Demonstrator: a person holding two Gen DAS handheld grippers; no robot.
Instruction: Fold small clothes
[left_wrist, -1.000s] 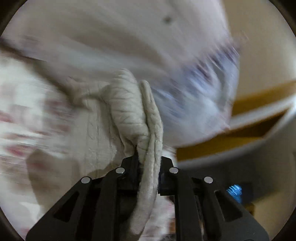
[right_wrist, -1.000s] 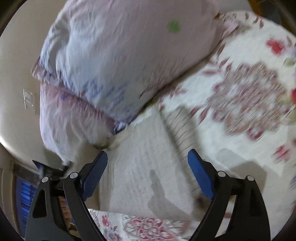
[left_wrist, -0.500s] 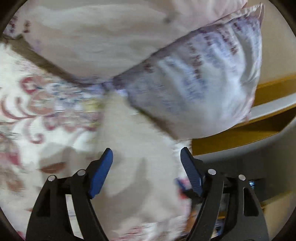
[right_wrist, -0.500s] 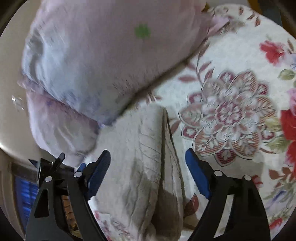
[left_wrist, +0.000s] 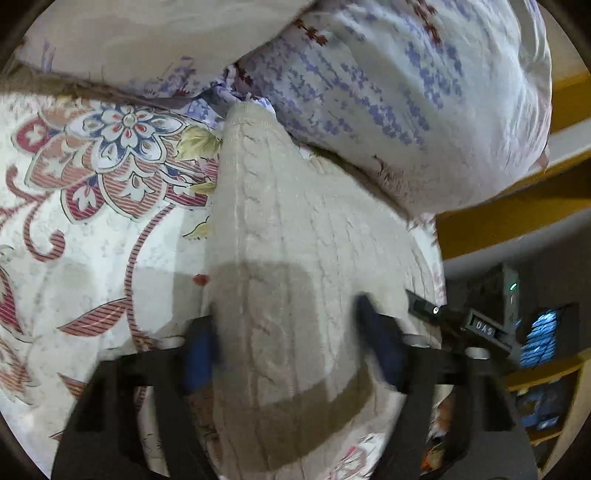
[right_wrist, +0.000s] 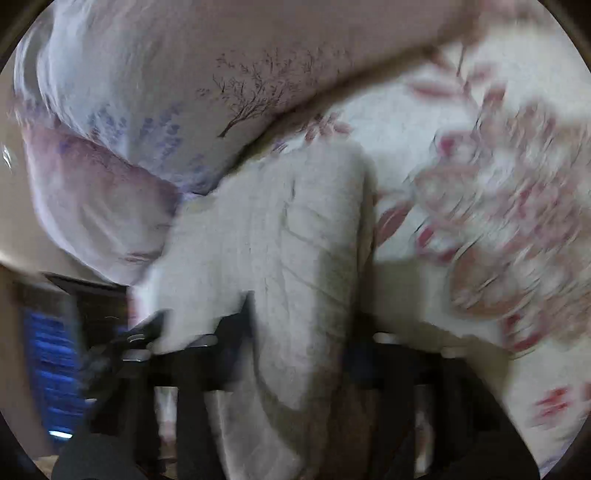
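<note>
A folded cream cable-knit sweater (left_wrist: 295, 236) lies on the floral bedsheet (left_wrist: 92, 206), its far end against the pillows. My left gripper (left_wrist: 291, 350) is open, its blue-padded fingers either side of the sweater's near part, blurred by motion. In the right wrist view the same sweater (right_wrist: 295, 236) lies between the fingers of my right gripper (right_wrist: 299, 354). The jaws there stand narrower than before and close around a thick fold of the knit. That view is heavily blurred.
Two pale pillows with purple print (left_wrist: 406, 92) are stacked behind the sweater; they also show in the right wrist view (right_wrist: 147, 92). The bed edge and a yellow wooden frame (left_wrist: 517, 206) lie to the right. A dark device with a blue screen (left_wrist: 543, 332) stands beyond the edge.
My left gripper let go of the sweater and opened, and the sweater now lies flat. My right gripper moved forward over the sweater and its jaws narrowed around the fold.
</note>
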